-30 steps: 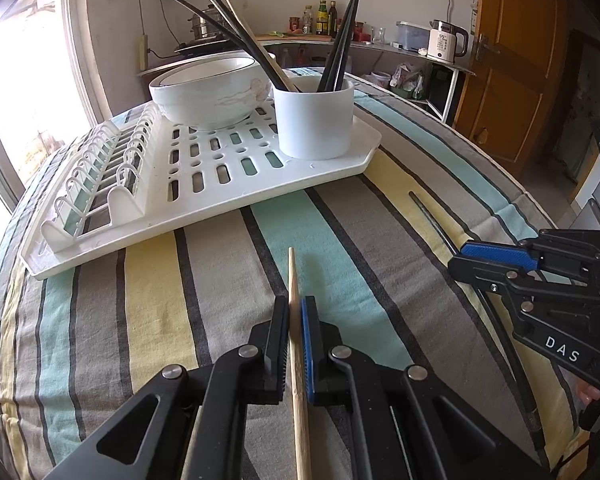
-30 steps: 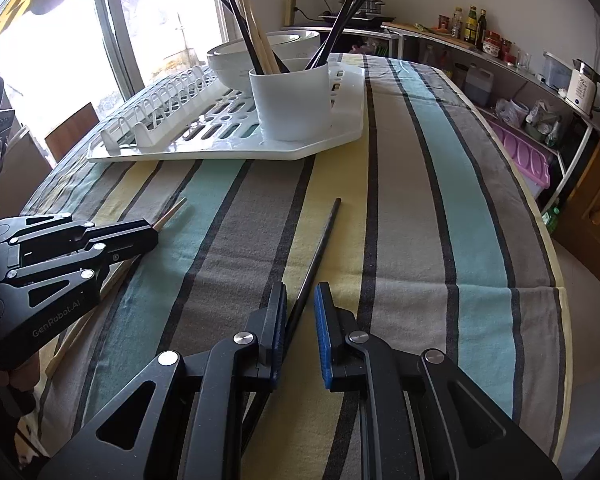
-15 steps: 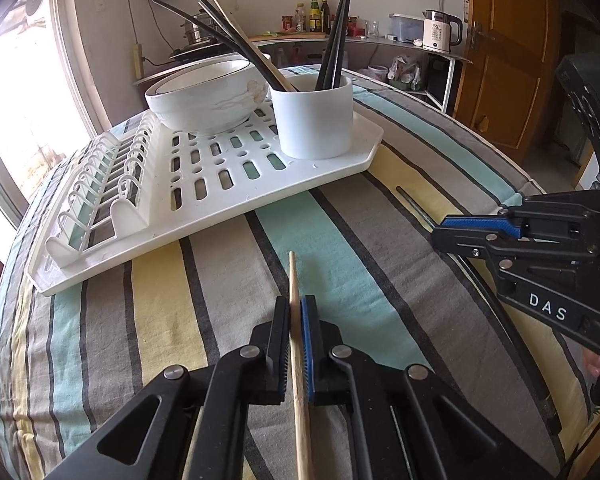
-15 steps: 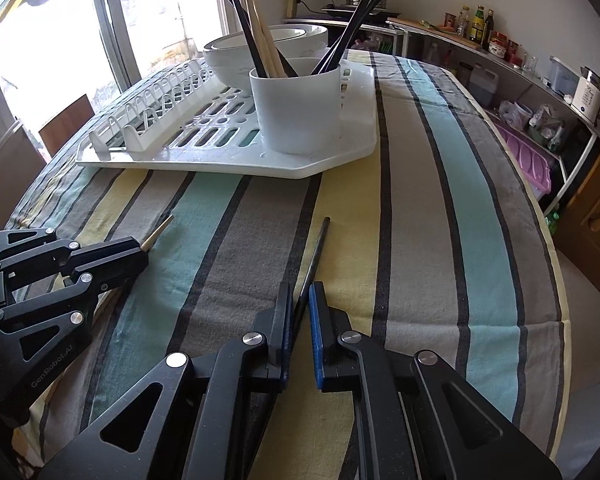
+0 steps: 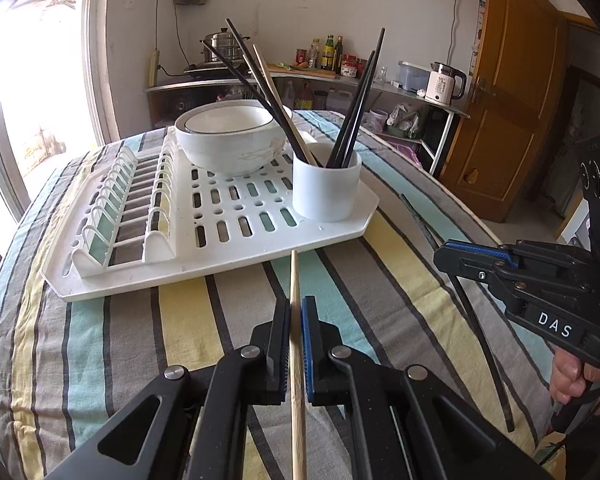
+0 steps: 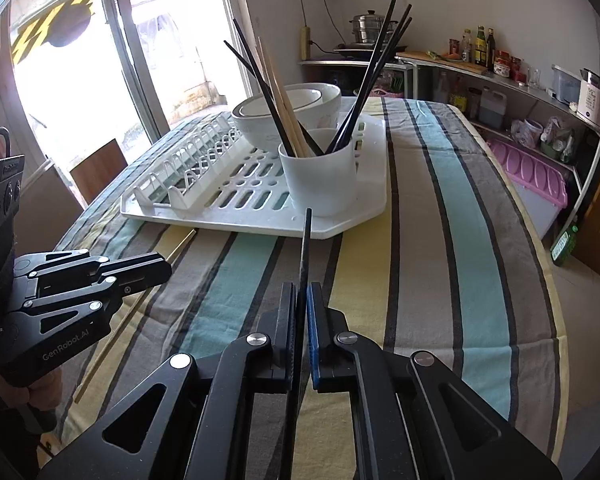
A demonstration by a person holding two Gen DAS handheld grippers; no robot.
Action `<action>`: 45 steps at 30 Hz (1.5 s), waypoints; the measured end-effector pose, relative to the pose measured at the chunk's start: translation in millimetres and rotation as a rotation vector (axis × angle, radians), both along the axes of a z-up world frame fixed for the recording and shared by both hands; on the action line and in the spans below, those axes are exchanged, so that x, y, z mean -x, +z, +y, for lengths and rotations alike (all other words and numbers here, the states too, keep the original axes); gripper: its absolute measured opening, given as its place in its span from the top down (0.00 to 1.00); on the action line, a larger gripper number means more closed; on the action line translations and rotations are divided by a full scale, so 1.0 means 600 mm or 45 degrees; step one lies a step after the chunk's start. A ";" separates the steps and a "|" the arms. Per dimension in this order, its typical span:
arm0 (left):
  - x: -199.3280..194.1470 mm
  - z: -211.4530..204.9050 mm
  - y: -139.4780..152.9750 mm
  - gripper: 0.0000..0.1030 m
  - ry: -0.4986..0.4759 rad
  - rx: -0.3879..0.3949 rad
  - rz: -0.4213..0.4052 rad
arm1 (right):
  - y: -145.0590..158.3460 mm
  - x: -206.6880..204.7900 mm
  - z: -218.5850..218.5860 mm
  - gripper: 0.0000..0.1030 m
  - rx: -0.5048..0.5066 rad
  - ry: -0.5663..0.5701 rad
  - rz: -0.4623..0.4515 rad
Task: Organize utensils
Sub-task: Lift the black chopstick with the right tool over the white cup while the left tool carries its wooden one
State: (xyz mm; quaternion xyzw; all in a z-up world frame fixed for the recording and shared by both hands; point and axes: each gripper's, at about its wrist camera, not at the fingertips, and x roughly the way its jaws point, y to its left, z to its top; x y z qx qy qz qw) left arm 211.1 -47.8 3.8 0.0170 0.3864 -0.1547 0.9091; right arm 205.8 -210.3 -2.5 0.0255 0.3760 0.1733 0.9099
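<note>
A wooden chopstick [image 5: 296,320] was clamped in the left gripper's [image 5: 295,312] jaws at lower centre; a black chopstick [image 6: 305,248] was clamped in the right gripper's [image 6: 301,300] jaws. Both pointed toward the white utensil cup [image 6: 319,176] on the drying rack [image 5: 204,264], upper centre, above the striped surface [image 6: 440,240].

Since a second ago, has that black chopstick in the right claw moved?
Yes. The black chopstick has lifted off the striped cloth; its tip now overlaps the white drying rack's front edge, pointing at the white cup.
</note>
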 end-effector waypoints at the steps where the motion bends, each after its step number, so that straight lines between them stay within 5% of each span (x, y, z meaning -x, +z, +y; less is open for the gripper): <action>1: 0.002 0.003 0.010 0.95 -0.001 0.016 -0.013 | 0.010 0.004 -0.001 0.95 -0.014 0.000 -0.021; 7: 0.015 0.025 0.062 0.95 0.003 0.112 -0.088 | 0.060 0.022 -0.008 0.95 -0.074 -0.003 -0.135; 12: 0.017 0.034 0.061 0.95 0.001 0.161 -0.053 | 0.064 0.022 -0.008 0.95 -0.083 0.005 -0.141; 23: -0.029 0.027 -0.084 0.95 0.083 -0.061 0.268 | -0.042 -0.024 0.015 0.95 0.061 0.015 0.152; 34: -0.039 0.002 -0.079 0.92 0.035 -0.205 0.226 | -0.084 -0.043 0.021 0.95 0.152 0.043 0.236; 45: -0.051 -0.001 -0.081 0.93 0.010 -0.212 0.205 | -0.082 -0.063 0.042 0.95 0.241 0.101 0.227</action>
